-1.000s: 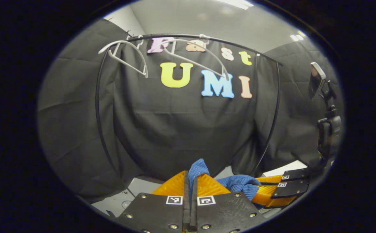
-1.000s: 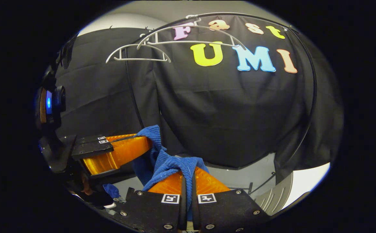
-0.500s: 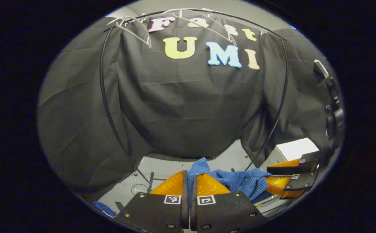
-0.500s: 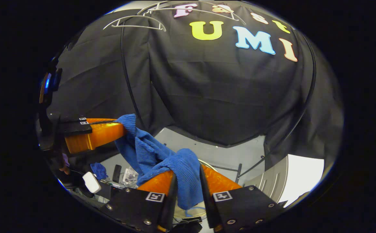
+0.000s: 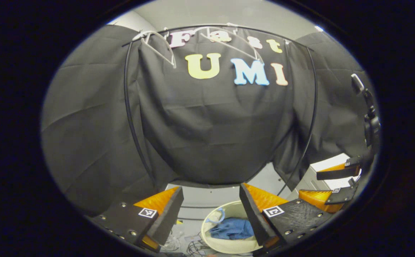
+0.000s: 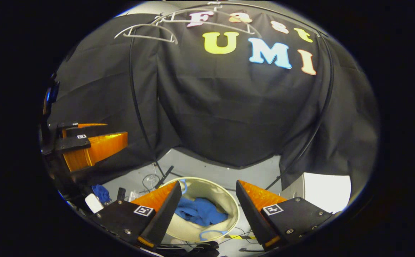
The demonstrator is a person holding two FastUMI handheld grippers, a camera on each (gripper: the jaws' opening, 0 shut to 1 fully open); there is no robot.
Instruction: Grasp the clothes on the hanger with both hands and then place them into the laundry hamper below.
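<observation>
The blue knitted garment [image 6: 200,211] lies crumpled inside the round cream laundry hamper [image 6: 227,198] on the floor below. In the left gripper view the same garment [image 5: 233,228] shows in the hamper [image 5: 229,207]. My right gripper [image 6: 208,184] is open above the hamper, with nothing between its fingers. My left gripper [image 5: 211,188] is open too and holds nothing; it also appears at the left of the right gripper view [image 6: 116,131]. The right gripper [image 5: 309,185] appears at the lower right of the left gripper view. Two bare white hangers [image 5: 157,46] [image 6: 146,30] hang on the black rack rail.
The black rack frame [image 6: 136,107] stands in front of the booth cloth, its feet by the hamper. Another blue cloth [image 6: 102,192], a small white object [image 6: 94,202] and cables lie on the floor at left. A white box [image 6: 325,189] sits at right.
Both grippers opened and let go of the blue garment, which dropped into the hamper. Both views now tilt further down toward the floor.
</observation>
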